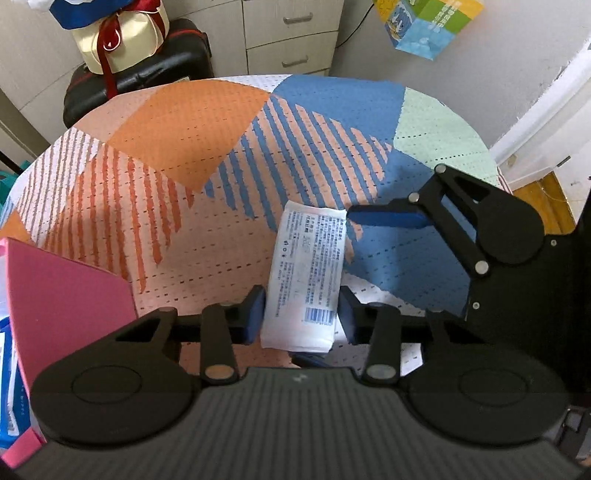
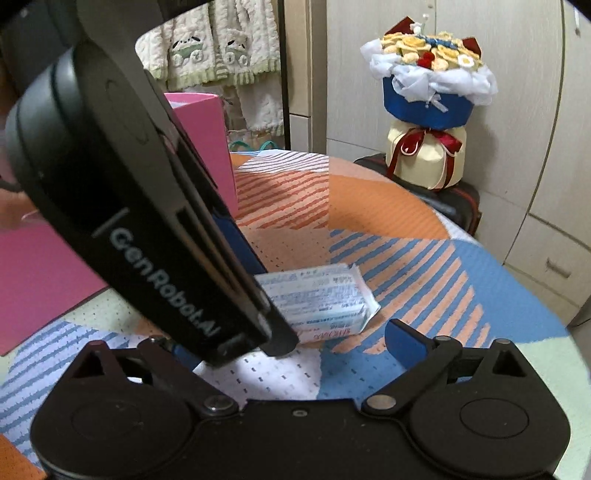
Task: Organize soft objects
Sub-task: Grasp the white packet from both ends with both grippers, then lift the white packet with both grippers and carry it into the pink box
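A soft white tissue pack (image 1: pixel 308 273) with blue print and a barcode lies on the patterned tablecloth (image 1: pixel 184 155). My left gripper (image 1: pixel 302 314) is open, its blue pads on either side of the pack's near end, with small gaps. My right gripper (image 1: pixel 384 218) reaches in from the right, and one blue pad sits at the pack's far right corner. In the right wrist view the pack (image 2: pixel 317 302) lies ahead of my open right gripper (image 2: pixel 291 343), and the left gripper's body (image 2: pixel 155 221) hides the pack's left part.
A pink box (image 1: pixel 62 295) stands at the table's left edge, also in the right wrist view (image 2: pixel 207 136). A wrapped bouquet (image 2: pixel 428 99) sits on a black suitcase (image 1: pixel 136 77) beyond the table. Drawers (image 1: pixel 291 37) and a colourful box (image 1: pixel 424 22) are behind.
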